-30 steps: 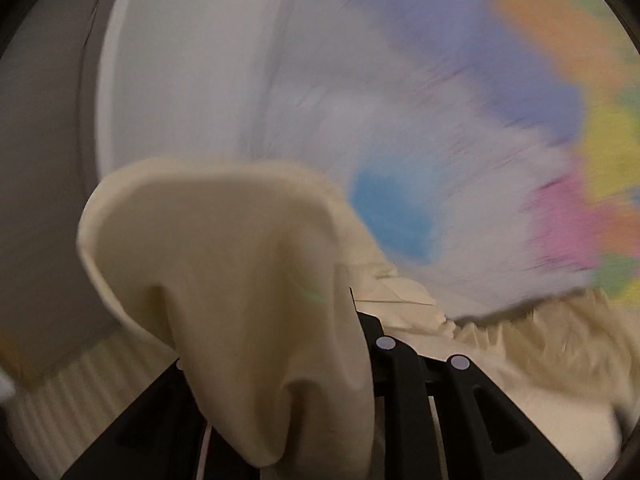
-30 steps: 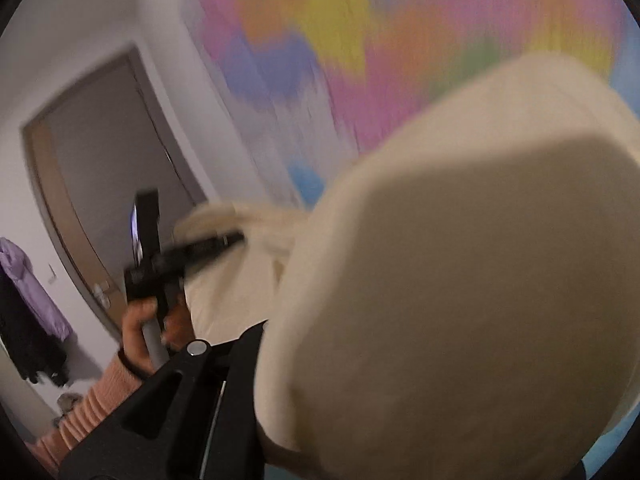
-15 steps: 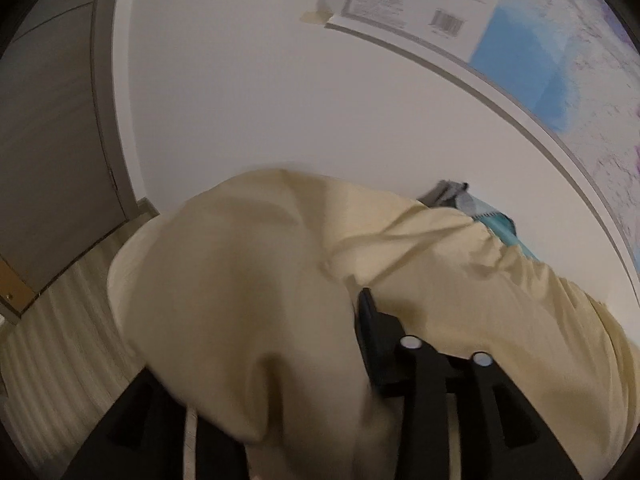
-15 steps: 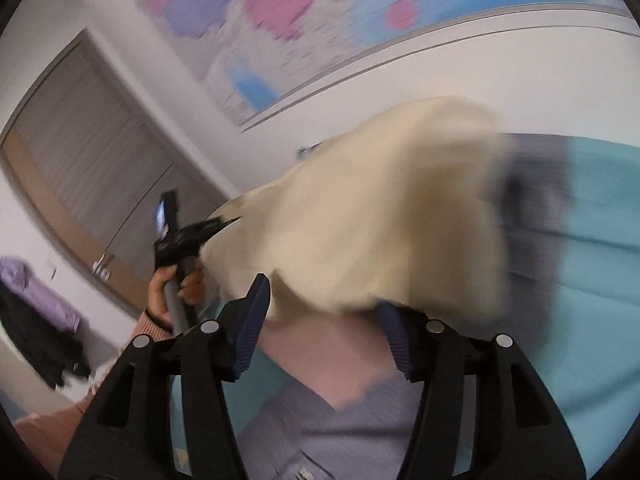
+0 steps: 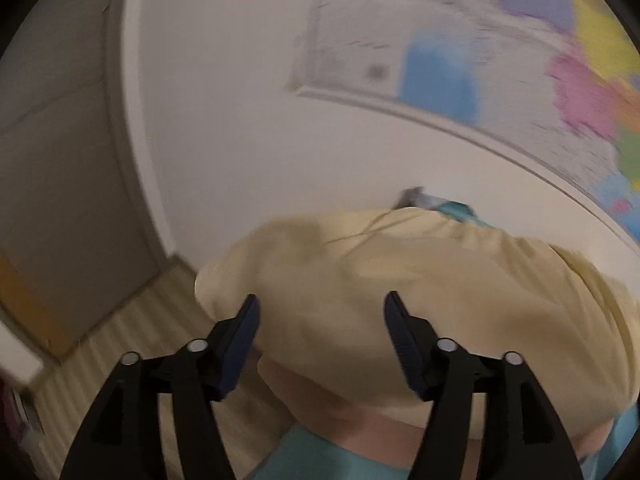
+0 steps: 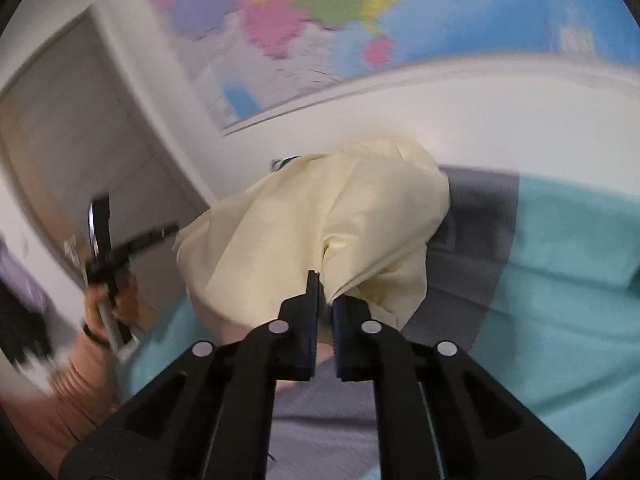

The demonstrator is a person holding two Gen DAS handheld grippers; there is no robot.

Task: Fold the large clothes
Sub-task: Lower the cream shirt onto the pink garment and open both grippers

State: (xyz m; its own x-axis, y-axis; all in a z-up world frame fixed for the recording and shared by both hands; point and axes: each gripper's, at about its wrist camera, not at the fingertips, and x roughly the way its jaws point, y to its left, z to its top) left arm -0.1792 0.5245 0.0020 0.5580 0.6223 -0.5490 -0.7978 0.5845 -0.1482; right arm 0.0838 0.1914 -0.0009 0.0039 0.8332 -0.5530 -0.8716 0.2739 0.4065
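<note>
Pale yellow garment (image 5: 420, 304) fills the space ahead of both tongs (wall (image 5: 224, 128) close behind); left side free

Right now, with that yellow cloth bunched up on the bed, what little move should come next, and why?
Probably bring the left gripper, its jaws opening and empty, onto the near edge of the yellow garment. The right gripper already pinches a fold, and the cloth lies heaped rather than spread flat.

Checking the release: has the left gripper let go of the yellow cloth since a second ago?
Yes. The left gripper is opening, and the yellow cloth now lies ahead, below the wall map.
</note>
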